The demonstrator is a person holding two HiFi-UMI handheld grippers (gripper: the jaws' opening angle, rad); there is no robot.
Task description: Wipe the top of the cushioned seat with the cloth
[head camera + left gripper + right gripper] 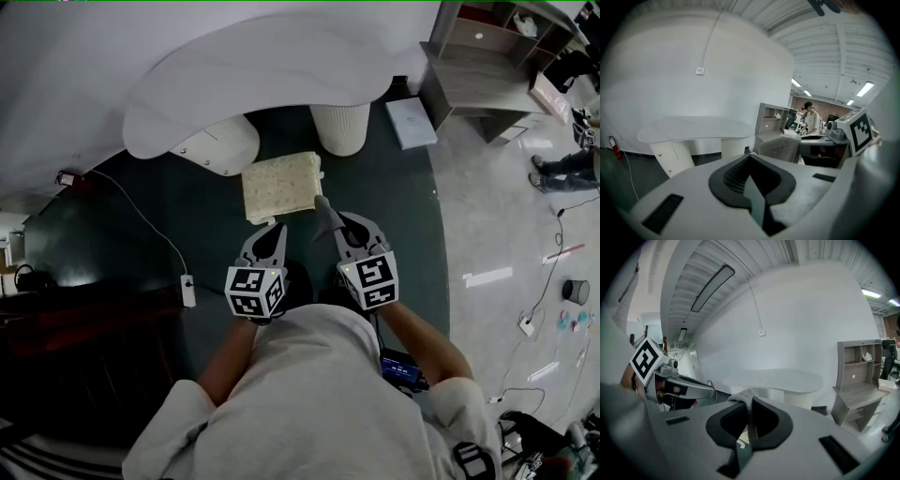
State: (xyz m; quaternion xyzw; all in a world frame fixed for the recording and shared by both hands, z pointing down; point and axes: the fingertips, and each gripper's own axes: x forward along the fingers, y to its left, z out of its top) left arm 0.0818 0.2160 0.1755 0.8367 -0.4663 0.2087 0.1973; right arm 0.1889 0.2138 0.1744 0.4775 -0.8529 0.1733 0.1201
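Cushioned seat (281,186) stands on the dark rug (141,281), near the white table (281,66). Right gripper (750,404) is clamped on the grey cloth (326,216). Left gripper (276,228) has its jaws together, empty.

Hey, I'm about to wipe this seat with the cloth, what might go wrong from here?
The right gripper pinches only a thin fold of the cloth, so it may slip out mid-stroke. The cushioned seat sits close to the table legs, so a long push could bump them.
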